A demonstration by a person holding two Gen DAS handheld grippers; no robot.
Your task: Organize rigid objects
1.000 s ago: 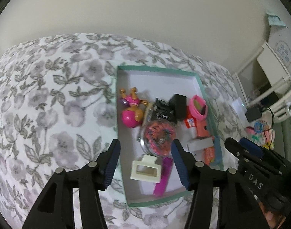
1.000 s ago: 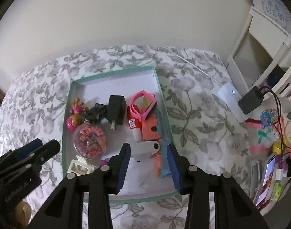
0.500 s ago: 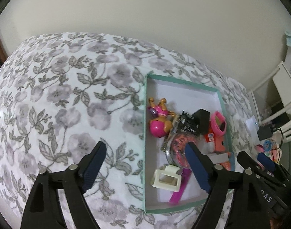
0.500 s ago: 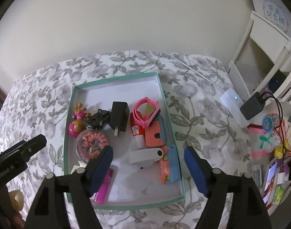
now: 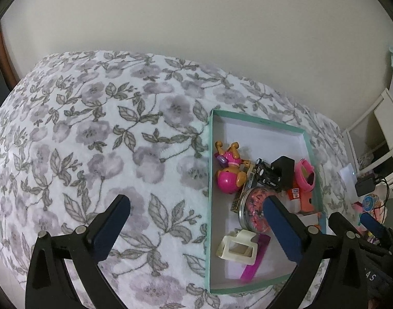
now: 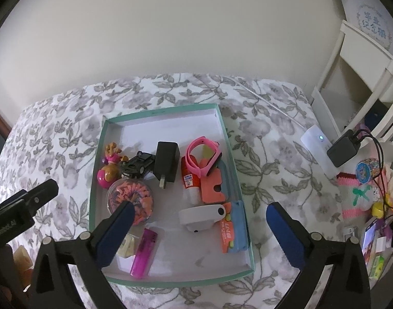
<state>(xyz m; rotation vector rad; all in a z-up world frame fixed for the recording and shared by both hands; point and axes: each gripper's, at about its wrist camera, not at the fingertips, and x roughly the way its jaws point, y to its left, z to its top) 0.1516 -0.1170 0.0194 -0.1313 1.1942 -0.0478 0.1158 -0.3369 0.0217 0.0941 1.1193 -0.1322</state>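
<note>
A teal-rimmed tray (image 6: 160, 112) lies on the floral bedspread and holds several small items. Among them are a pink toy figure (image 6: 107, 171), a black toy car (image 6: 138, 166), a black charger (image 6: 166, 163), a pink watch band (image 6: 200, 161), a round clear jar (image 6: 130, 198), a white device (image 6: 201, 216) and a purple lighter (image 6: 144, 253). My right gripper (image 6: 200, 207) hovers over the tray's near half, its jaws opening with nothing pressed between them. My left gripper (image 5: 196, 203) straddles the tray's left wall (image 5: 210, 180), jaws opening, holding nothing.
The bedspread (image 5: 93, 141) stretches left of the tray. A plain wall runs behind the bed. At the right stand white furniture (image 6: 361, 59), a white power strip (image 6: 317, 141) with a black plug, cables and small clutter (image 6: 369, 200).
Both grippers' jaws have spread from narrow to wide. The left gripper has shifted left, so the tray now sits at the right of its view. The right gripper has kept its place.
</note>
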